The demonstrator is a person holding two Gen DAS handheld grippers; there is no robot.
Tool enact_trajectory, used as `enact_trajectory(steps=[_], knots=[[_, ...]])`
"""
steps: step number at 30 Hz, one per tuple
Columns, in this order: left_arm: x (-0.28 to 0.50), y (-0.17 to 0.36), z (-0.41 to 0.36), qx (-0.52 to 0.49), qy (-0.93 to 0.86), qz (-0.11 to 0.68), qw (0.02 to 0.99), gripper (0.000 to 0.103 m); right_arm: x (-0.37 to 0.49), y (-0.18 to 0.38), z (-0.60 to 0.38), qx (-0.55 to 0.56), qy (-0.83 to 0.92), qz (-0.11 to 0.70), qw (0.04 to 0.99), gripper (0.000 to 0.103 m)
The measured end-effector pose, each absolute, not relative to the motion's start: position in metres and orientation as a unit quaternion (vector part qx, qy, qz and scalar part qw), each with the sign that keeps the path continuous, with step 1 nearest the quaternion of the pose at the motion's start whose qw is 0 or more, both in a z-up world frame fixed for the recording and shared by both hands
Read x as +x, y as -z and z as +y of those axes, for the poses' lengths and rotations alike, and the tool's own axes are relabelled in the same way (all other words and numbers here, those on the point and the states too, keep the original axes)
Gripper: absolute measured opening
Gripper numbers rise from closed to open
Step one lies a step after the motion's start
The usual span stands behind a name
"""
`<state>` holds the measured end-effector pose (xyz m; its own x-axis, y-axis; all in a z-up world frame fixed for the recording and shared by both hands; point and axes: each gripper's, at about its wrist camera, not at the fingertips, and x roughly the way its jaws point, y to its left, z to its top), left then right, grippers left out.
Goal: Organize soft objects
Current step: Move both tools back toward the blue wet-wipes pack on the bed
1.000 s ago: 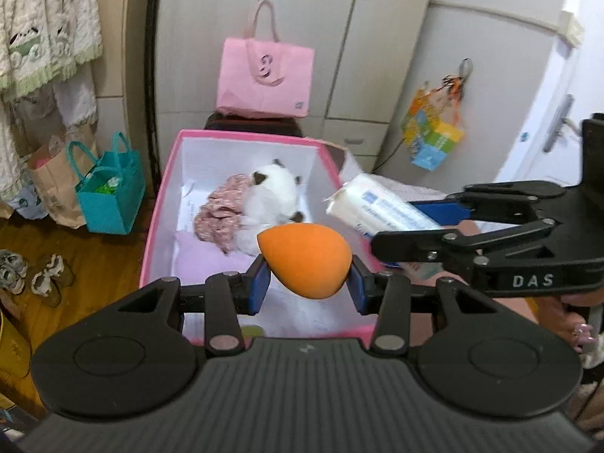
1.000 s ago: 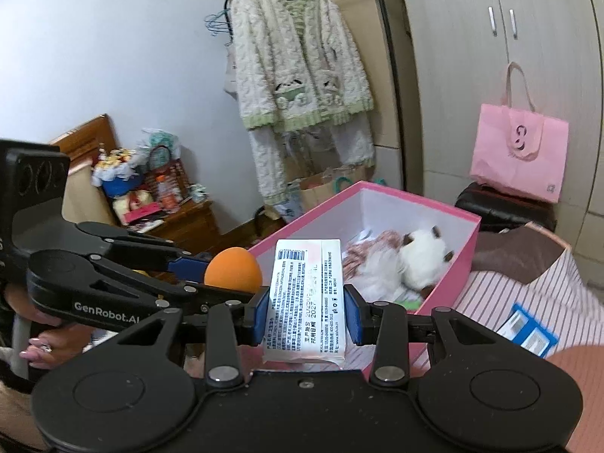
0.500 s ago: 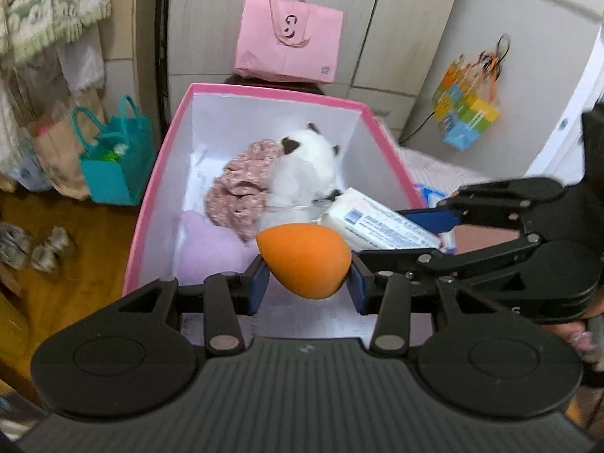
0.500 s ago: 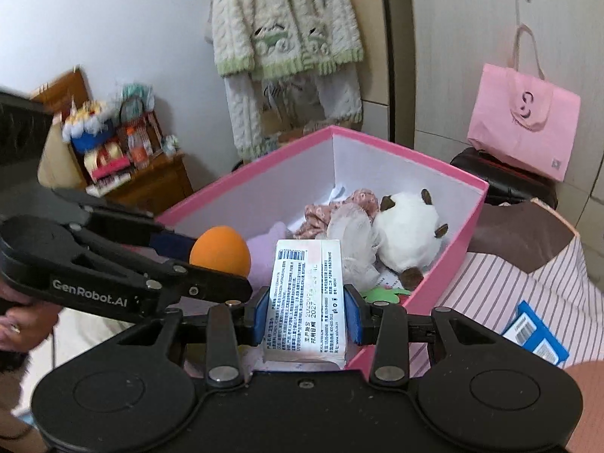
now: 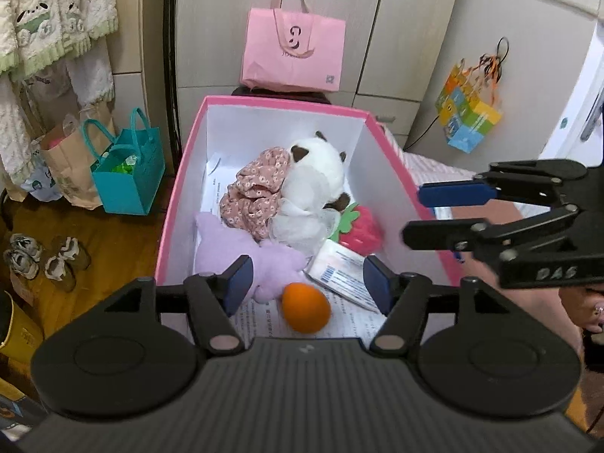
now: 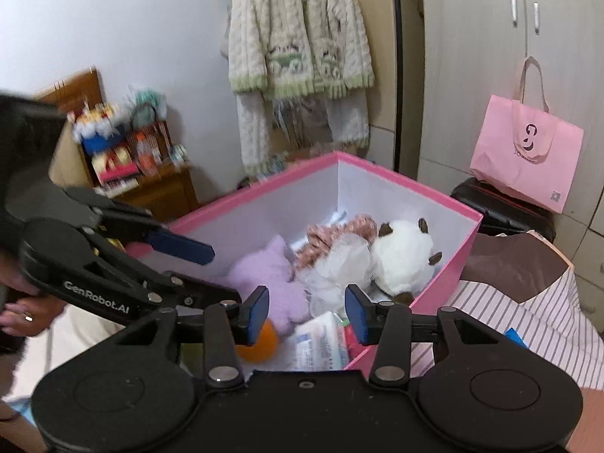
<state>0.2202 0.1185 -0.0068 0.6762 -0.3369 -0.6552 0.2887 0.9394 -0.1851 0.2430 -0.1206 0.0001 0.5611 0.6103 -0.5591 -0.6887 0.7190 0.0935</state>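
- Box: pink outside, white inside.
- Sponge: orange.
- Star plush: lilac.
- Cloth: pink floral.
- Animal plush: white, brown ears.
- Tote, upper centre: pink.

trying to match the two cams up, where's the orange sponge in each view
Left wrist: the orange sponge lies on the box floor, low centre, between the left gripper fingers, whose jaws are opening off it.
Right wrist: the sponge is low centre-left, partly hidden behind the right gripper's left finger.
Shared landmark: the white plush in the pink box.
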Motion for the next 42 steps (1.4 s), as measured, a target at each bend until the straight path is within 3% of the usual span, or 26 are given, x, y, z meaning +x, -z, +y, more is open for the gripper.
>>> enact_trajectory(steps=[11, 15, 17, 23, 42], knots=[[0.148, -0.044, 0.125, 0.022, 0.191, 0.309, 0.931, 0.071, 0.187, -0.027, -0.167, -0.05, -0.362, 0.295, 0.883, 0.061], [0.119, -0.055, 0.118, 0.072, 0.176, 0.284, 0.94, 0.077, 0.167, -0.033, -0.186, -0.056, -0.357, 0.304, 0.882, 0.063], [0.109, -0.06, 0.114, 0.084, 0.173, 0.277, 0.942, 0.08, 0.158, -0.036, -0.195, -0.061, -0.349, 0.303, 0.884, 0.072], [0.088, -0.064, 0.097, 0.074, 0.218, 0.288, 0.93, 0.085, 0.131, -0.044, -0.226, -0.069, -0.326, 0.287, 0.898, 0.079], [0.081, -0.061, -0.022, 0.095, 0.314, 0.282, 0.902, 0.091, 0.108, -0.047, -0.295, -0.08, -0.292, 0.246, 0.921, 0.085]])
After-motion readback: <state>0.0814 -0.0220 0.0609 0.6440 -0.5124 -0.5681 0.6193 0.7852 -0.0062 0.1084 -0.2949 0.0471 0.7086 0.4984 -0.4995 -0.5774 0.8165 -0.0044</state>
